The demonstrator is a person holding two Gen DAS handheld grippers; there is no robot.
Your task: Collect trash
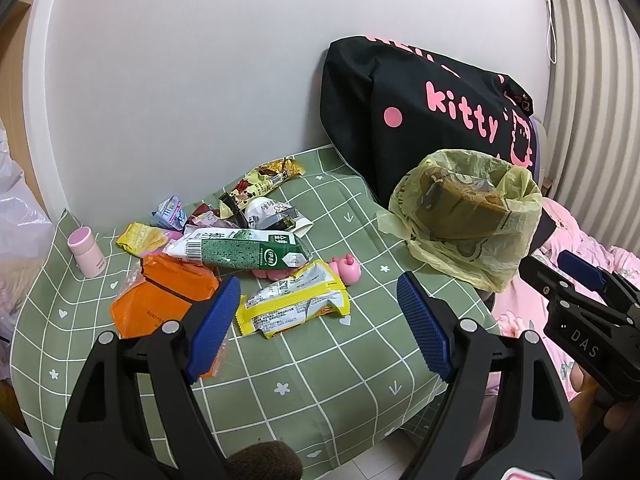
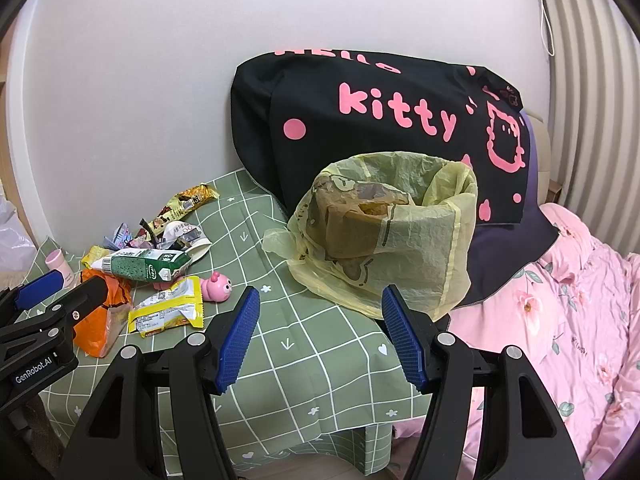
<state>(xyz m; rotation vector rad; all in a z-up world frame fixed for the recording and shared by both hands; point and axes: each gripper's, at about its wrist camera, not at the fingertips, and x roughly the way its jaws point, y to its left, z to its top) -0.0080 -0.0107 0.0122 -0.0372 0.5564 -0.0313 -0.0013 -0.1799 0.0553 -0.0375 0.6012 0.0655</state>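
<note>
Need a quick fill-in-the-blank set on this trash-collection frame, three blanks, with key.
1. The yellow plastic trash bag stands in front of a black pillow with ____ lettering.
2. Both the left gripper and the right gripper are ____, holding nothing.
3. The green-and-white milk carton lies on its ____ among the wrappers.

Missing words: pink; open; side

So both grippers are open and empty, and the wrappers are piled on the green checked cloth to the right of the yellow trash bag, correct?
Not quite: the wrappers lie left of the yellow trash bag, as the right wrist view shows. Both the left gripper and right gripper are indeed open and empty.
</note>
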